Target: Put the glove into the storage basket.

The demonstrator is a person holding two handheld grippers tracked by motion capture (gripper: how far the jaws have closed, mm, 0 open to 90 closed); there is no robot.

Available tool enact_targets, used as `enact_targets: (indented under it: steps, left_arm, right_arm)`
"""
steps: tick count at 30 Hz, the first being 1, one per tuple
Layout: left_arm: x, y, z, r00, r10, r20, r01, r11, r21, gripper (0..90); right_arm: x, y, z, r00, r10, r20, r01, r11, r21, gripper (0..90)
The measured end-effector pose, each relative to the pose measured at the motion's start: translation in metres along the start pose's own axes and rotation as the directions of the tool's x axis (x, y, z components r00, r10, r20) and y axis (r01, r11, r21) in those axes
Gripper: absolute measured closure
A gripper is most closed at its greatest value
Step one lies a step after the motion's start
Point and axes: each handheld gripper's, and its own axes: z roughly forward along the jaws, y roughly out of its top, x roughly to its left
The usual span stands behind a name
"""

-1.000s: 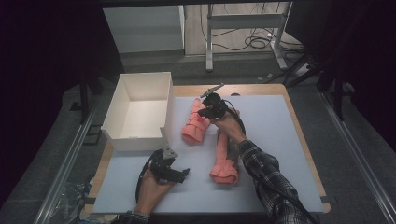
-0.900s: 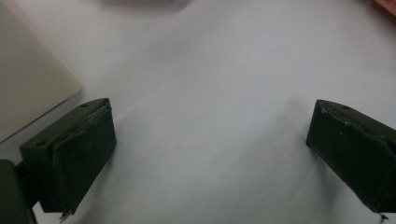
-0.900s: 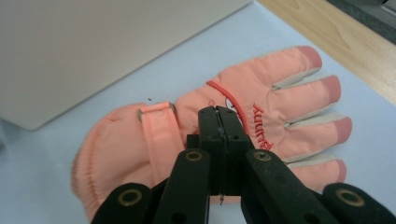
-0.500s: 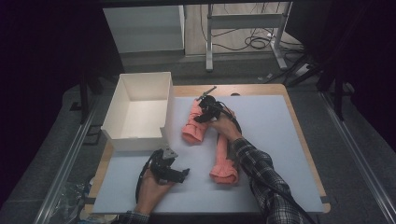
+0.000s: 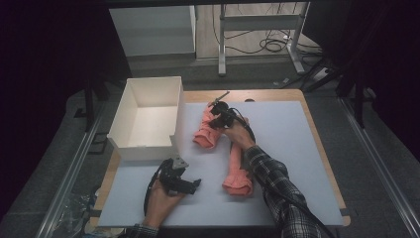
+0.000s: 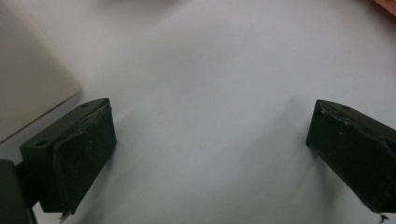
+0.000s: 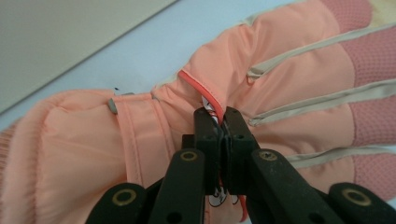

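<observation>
Where the white table mat (image 5: 297, 148) meets the white open box (image 5: 148, 116) at its far left, two salmon-pink gloves lie side by side. Far glove (image 5: 206, 130): just right of the box, pinched at the wrist gather by the right gripper (image 5: 218, 110), jaws closed tight on a thin red cord (image 7: 201, 86) and tag at the glove (image 7: 261, 93). Near glove (image 5: 238, 168): mid-mat, lying partly under the plaid sleeve (image 5: 277, 193). Left gripper (image 5: 193, 184): near edge of mat, held in the left hand (image 5: 161, 198), jaws spread wide over bare mat (image 6: 210, 93), holding nothing; a box corner (image 6: 28, 84) sits beside one jaw.
</observation>
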Motion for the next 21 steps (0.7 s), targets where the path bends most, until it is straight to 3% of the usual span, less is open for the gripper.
enact_targets:
  steps: [7, 21]
  left_arm:
    - [0.0, 0.0, 0.0, 1.0, 0.001, 0.0, -0.001, 1.0, 0.001, 1.3]
    - [0.0, 0.0, 0.0, 1.0, 0.002, -0.001, -0.002, 1.0, 0.001, 1.3]
  right_arm:
    - [0.0, 0.002, -0.026, 0.9993, 0.003, -0.037, -0.006, 0.9973, -0.073, 86.6]
    - [0.016, 0.001, -0.091, 0.9945, -0.046, -0.094, 0.035, 0.9919, -0.122, 86.1]
